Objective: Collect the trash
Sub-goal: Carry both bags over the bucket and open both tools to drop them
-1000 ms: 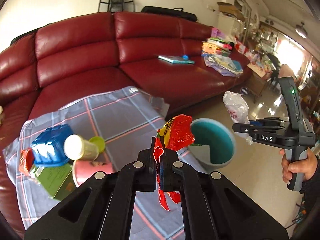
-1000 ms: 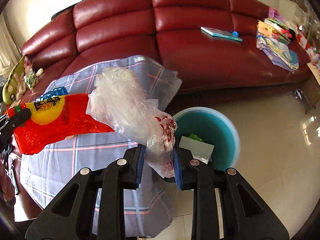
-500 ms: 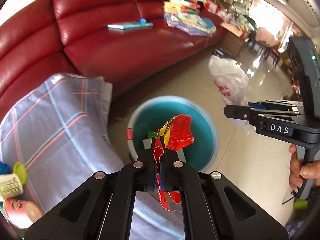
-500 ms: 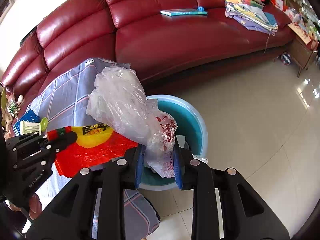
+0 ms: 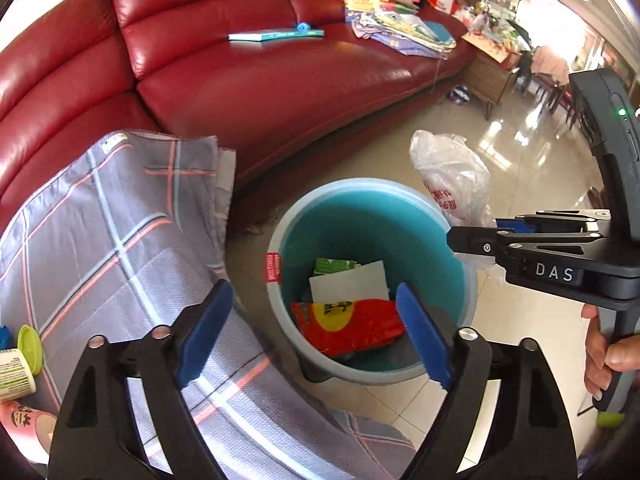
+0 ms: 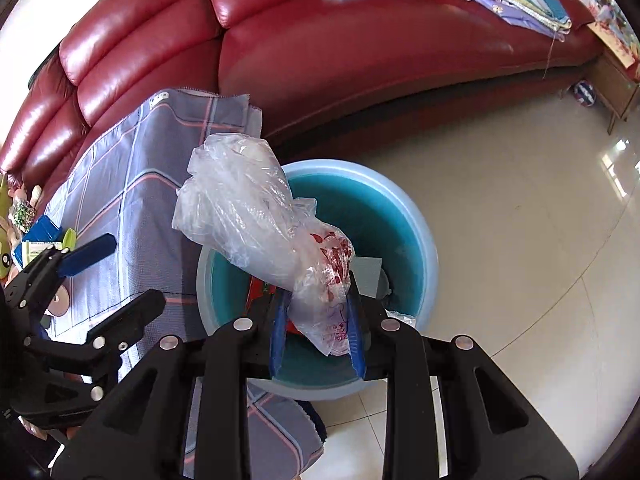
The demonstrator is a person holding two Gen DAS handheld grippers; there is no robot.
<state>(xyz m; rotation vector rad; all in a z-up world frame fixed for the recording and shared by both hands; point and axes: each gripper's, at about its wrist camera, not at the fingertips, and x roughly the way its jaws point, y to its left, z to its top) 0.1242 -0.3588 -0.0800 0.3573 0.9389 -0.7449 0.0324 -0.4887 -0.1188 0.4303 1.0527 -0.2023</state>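
Note:
A teal bin (image 5: 400,216) stands on the tiled floor beside the cloth-covered table; it also shows in the right wrist view (image 6: 412,240). A red and yellow wrapper (image 5: 348,326) lies inside it on white paper and green packaging. My left gripper (image 5: 310,332) is open and empty above the bin's near rim. My right gripper (image 6: 318,320) is shut on a crumpled clear plastic bag (image 6: 256,216) with red print, held over the bin; the bag also shows in the left wrist view (image 5: 452,176).
A grey plaid cloth (image 5: 112,216) covers the table left of the bin, with cups and tubs (image 5: 16,364) at its left end. A red leather sofa (image 5: 260,80) holds a book (image 5: 276,35) and stacked papers (image 5: 396,20). A wooden cabinet (image 5: 492,76) stands beyond.
My left gripper swung over the bin, opened, and the red wrapper dropped into it. My right gripper carried the plastic bag over the bin.

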